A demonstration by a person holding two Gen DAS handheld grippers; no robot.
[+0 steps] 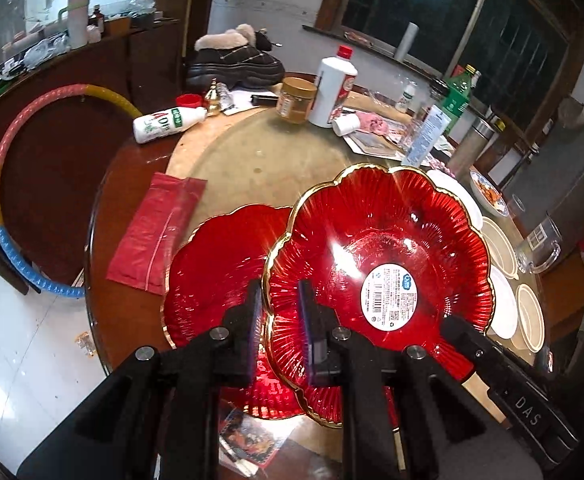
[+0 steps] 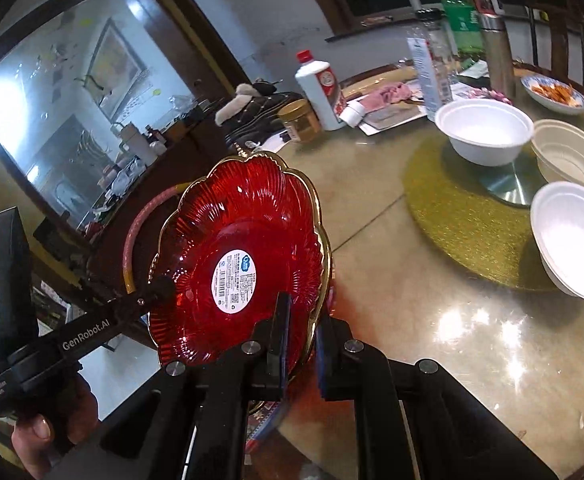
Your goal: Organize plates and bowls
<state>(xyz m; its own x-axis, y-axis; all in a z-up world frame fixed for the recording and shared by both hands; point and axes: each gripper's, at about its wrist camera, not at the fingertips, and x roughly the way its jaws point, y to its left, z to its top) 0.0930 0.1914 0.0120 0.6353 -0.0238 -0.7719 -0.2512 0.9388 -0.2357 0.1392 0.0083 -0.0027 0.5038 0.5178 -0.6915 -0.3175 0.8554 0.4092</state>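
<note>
Fingers of both grippers are pinching the same red plate [image 1: 379,264], the gold-rimmed scalloped one with the white barcode sticker [image 2: 234,280] at its centre. The left gripper [image 1: 280,328] is closing narrowly on the near left rim, one finger either side of the gold edge, and the right gripper [image 2: 301,344] is clamping the opposite rim the same way, so the plate is hanging tilted between the two tools above the tabletop [image 2: 431,320]. Just beyond and left of the left fingers, a second red plate [image 1: 216,276] is lying flat on the tabletop, partly under the lifted one. Ahead and to the right of the right fingers, a white bowl [image 2: 485,130], a beige bowl [image 2: 571,160] and another white bowl [image 2: 571,240] are sitting close together around the gold glitter mat [image 2: 459,224]. Farther ahead, a white bottle with a red cap [image 2: 319,88] is standing upright.
</note>
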